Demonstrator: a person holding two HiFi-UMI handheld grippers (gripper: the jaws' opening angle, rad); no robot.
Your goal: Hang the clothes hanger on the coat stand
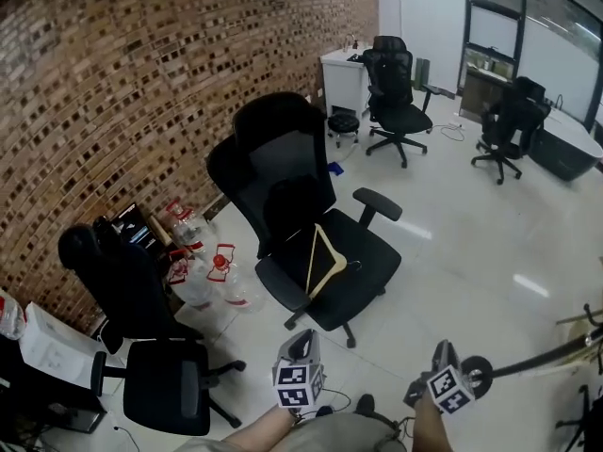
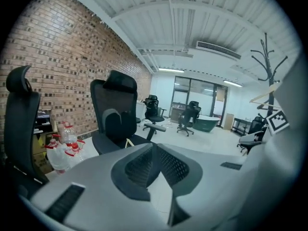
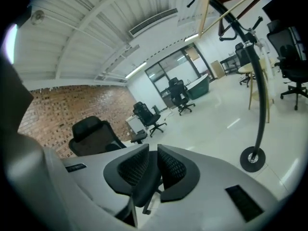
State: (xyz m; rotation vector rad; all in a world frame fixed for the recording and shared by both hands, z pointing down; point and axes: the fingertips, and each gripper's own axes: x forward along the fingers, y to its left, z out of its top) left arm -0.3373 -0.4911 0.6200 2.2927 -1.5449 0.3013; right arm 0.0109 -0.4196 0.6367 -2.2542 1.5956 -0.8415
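A wooden clothes hanger lies on the seat of a black office chair in the middle of the head view. The black coat stand is at the lower right, its round base beside my right gripper. In the right gripper view the coat stand rises close by, with a wooden hanger hanging on it. My left gripper is short of the chair, shut and empty. The right gripper's jaws stand a little apart with nothing between them. Both are well away from the hanger on the seat.
Several plastic water bottles with red handles stand on the floor by the brick wall. A second black chair is at the lower left. More office chairs and a white cabinet stand at the back.
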